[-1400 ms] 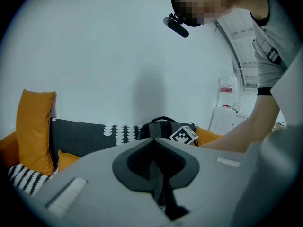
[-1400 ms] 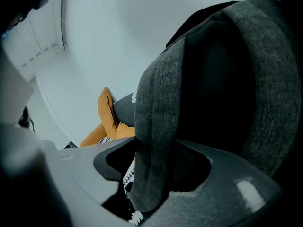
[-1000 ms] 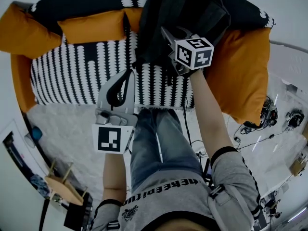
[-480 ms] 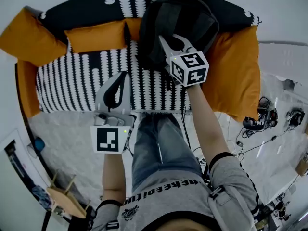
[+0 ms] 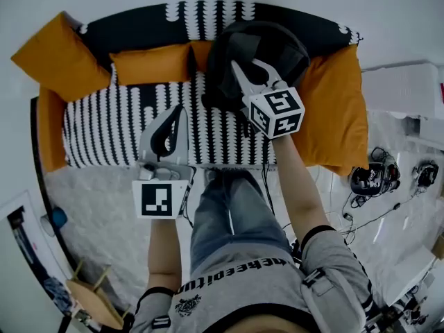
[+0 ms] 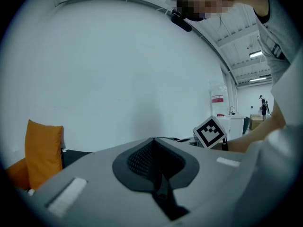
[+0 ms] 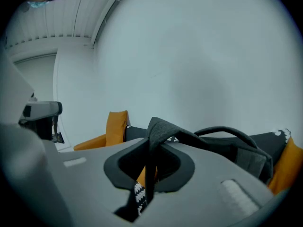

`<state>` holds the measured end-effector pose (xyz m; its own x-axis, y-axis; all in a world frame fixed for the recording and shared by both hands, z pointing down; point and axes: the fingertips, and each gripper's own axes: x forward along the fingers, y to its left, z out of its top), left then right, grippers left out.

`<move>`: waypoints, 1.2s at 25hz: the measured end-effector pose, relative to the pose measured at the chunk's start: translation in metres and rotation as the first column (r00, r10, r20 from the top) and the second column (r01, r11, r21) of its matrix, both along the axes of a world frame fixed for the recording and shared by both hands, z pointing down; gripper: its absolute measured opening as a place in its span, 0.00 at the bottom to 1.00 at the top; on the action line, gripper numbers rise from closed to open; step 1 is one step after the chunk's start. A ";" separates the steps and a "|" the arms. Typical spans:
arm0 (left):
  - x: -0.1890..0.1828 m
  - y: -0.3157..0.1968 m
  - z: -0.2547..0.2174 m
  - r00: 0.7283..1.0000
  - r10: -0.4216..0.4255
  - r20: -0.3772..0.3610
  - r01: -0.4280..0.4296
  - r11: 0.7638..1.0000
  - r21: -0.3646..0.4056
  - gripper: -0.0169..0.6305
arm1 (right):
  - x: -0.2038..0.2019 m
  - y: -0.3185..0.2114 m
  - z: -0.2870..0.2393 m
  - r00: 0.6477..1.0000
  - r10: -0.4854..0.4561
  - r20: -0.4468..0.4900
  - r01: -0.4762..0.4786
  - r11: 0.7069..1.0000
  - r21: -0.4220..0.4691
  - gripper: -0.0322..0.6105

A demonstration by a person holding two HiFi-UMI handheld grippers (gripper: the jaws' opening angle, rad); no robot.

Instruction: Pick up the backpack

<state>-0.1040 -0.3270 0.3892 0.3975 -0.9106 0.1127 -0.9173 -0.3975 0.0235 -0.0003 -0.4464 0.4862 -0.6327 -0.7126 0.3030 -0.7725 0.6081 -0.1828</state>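
Pinching backpack [image 5: 270, 44] strap [image 7: 163, 126] — right gripper [image 5: 237, 66], left gripper [image 5: 182, 109] closed, empty

The backpack [image 5: 277, 44] is partly hidden behind the right claw [image 5: 236, 66] in the head view

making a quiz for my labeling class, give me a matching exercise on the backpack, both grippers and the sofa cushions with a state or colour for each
Things:
1 backpack
2 left gripper
3 right gripper
4 cushions

States:
a orange
b shut on the backpack strap
c black, held by its strap
d shut, nothing between the jaws

Pairs: 1-c, 2-d, 3-b, 4-a
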 end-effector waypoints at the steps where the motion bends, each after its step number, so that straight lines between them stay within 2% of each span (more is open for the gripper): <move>1: -0.002 0.002 -0.005 1.000 -0.002 -0.001 0.002 1.000 0.012 0.06 | -0.001 0.003 -0.007 1.000 -0.001 -0.002 0.001 1.000 0.012 0.10; 11: -0.013 0.027 -0.045 1.000 0.002 0.016 -0.003 0.996 0.084 0.06 | -0.005 0.042 -0.069 1.000 0.014 -0.012 -0.012 0.993 0.115 0.10; 23: -0.002 0.049 -0.088 0.998 0.039 0.047 -0.045 0.987 0.157 0.06 | 0.027 0.090 -0.111 0.995 0.089 0.035 -0.093 0.987 0.129 0.10; 27: 0.005 0.054 -0.101 0.997 0.059 0.052 -0.068 0.980 0.187 0.06 | 0.032 0.104 -0.131 0.996 0.084 0.019 -0.086 0.982 0.169 0.10; 30: 0.009 0.057 -0.109 0.996 0.066 0.061 -0.076 0.980 0.183 0.06 | 0.030 0.114 -0.153 0.998 0.070 -0.002 -0.068 0.974 0.215 0.10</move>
<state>-0.0946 -0.2703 0.2802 0.4595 -0.8876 -0.0318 -0.8846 -0.4541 -0.1060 0.0299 -0.3324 0.3335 -0.5772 -0.8037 0.1443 -0.8153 0.5771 -0.0465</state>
